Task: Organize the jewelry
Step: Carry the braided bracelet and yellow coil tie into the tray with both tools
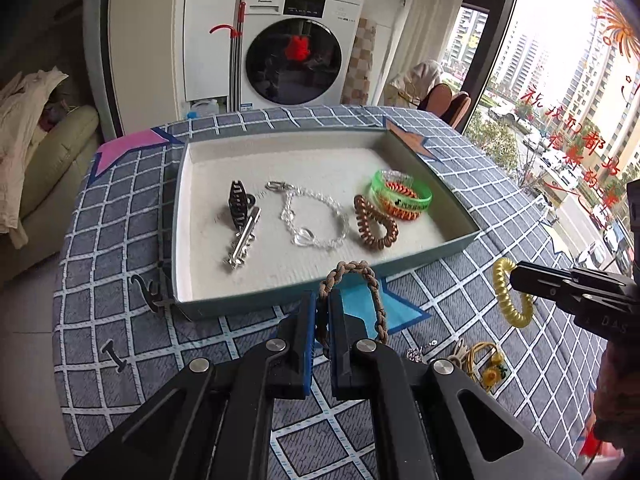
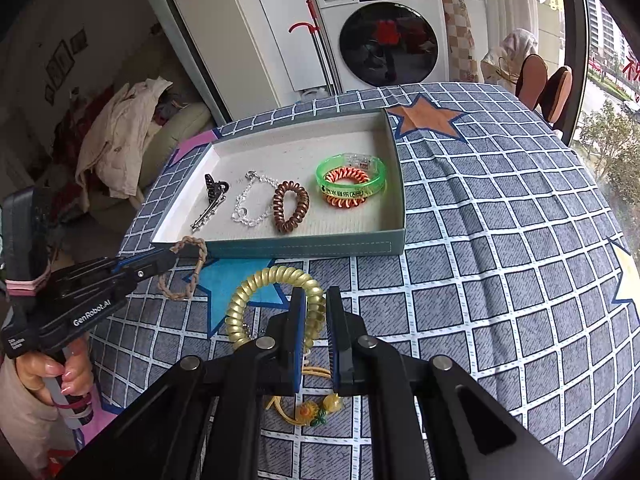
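A teal tray (image 1: pixel 400 270) with a white lining lies on the checked tablecloth. In it are a black claw clip (image 1: pixel 239 204), a silver chain bracelet (image 1: pixel 316 220), a brown coil tie (image 1: pixel 374 226) and a green bangle (image 1: pixel 404 194) around an orange coil. My left gripper (image 1: pixel 323 304) is shut on a braided brown bracelet (image 1: pixel 360 276), held just before the tray's near wall. My right gripper (image 2: pixel 316 300) is shut on a yellow coil hair tie (image 2: pixel 256 292), above the cloth in front of the tray (image 2: pixel 320 246).
A yellow flower hair tie (image 2: pixel 316 410) and a small silver piece (image 1: pixel 416 354) lie on the cloth under the grippers. A hand (image 2: pixel 68 376) holds the left gripper's handle. A washing machine (image 1: pixel 292 60) stands beyond the table and a window is at the right.
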Motion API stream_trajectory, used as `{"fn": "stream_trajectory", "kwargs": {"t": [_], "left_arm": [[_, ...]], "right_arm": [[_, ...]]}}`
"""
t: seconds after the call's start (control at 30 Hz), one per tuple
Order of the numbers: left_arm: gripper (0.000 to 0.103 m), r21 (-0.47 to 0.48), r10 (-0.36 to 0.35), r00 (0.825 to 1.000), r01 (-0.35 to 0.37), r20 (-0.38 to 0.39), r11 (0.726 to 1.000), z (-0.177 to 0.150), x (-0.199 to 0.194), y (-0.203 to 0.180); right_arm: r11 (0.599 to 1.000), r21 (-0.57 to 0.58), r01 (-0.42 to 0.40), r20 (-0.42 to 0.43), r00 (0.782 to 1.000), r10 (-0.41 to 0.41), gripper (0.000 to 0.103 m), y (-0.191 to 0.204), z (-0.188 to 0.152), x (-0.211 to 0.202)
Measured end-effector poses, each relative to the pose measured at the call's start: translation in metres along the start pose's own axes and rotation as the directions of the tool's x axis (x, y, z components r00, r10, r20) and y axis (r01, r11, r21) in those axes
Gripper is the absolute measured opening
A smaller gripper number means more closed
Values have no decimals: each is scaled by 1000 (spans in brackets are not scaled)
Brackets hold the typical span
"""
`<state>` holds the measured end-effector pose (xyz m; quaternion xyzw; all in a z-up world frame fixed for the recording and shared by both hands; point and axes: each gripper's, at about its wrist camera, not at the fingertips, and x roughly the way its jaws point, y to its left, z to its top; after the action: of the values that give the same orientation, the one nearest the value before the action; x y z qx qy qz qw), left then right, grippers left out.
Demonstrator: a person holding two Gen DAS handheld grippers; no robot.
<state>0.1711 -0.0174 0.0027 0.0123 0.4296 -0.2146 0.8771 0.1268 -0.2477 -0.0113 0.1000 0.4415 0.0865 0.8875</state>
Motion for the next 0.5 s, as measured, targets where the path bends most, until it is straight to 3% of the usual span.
{"fn": "stream_trajectory", "kwargs": {"t": [0.2,0.5], "left_arm": [[25,-7,31,999,-31,18,1000,26,-1,11],[25,29,51,996,-49,-71,998,54,36,22]], "right_arm": [[1000,-25,-8,16,1000,8,11,6,29,5],[1000,-27,15,-31,999,-16,11,2,70,46]]}}
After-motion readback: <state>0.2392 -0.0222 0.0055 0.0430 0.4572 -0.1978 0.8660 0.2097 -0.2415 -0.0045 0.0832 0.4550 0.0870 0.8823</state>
